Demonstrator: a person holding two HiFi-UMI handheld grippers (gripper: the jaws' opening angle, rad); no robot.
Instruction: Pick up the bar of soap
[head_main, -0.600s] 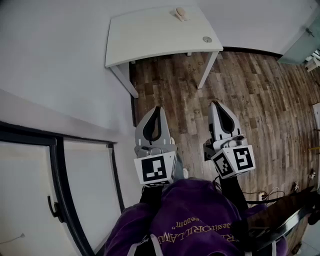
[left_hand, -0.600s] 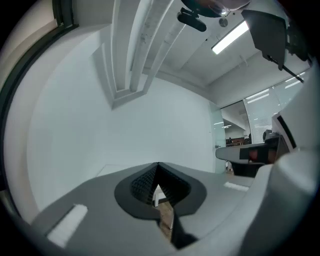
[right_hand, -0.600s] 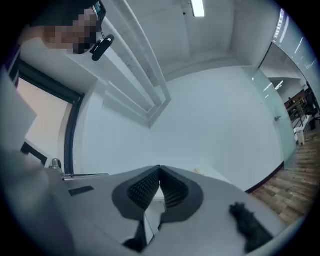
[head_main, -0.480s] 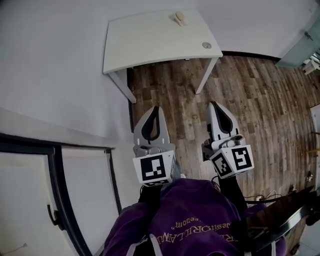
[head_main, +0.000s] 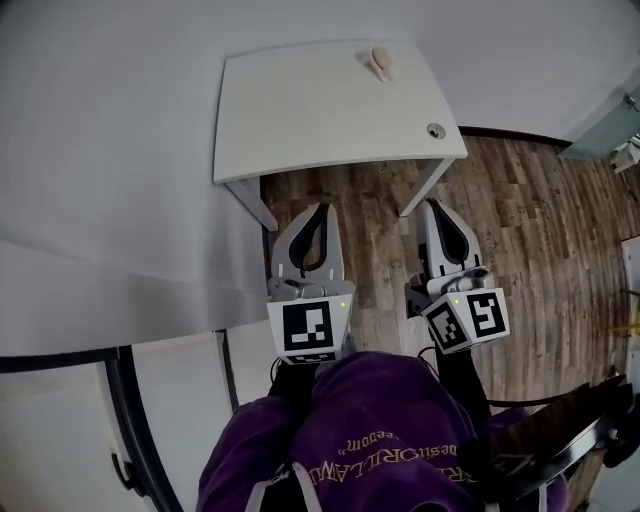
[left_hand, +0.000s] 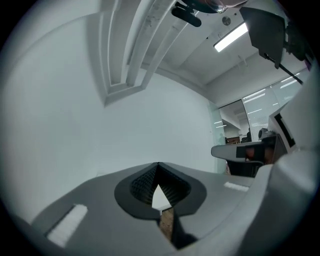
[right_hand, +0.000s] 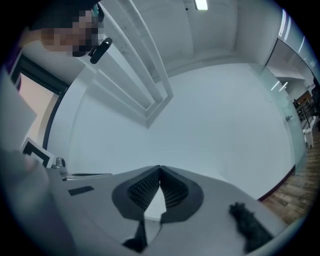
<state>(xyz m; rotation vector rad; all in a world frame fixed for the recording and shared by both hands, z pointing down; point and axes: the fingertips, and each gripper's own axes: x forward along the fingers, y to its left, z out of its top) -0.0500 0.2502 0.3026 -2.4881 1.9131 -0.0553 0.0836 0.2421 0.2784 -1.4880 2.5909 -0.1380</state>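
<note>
A pale beige bar of soap (head_main: 381, 62) lies near the far edge of a white table (head_main: 300, 110) in the head view. Both grippers hang over the wood floor in front of the table, well short of the soap. My left gripper (head_main: 318, 208) has its jaws together at the tip, nothing between them. My right gripper (head_main: 432, 206) is likewise shut and empty. In the left gripper view the left gripper (left_hand: 158, 164) points at a white wall; in the right gripper view the right gripper (right_hand: 160, 167) does the same. The soap shows in neither gripper view.
A small round grey object (head_main: 435, 130) sits at the table's right front corner. A white wall runs along the left, with a dark-framed door (head_main: 130, 440) below. Brown wood floor (head_main: 540, 230) spreads to the right. The person's purple sleeve (head_main: 370, 430) fills the bottom.
The view has shifted so the table sits closer and lower in the picture; both grippers are nearer its front edge. Their jaws remain shut.
</note>
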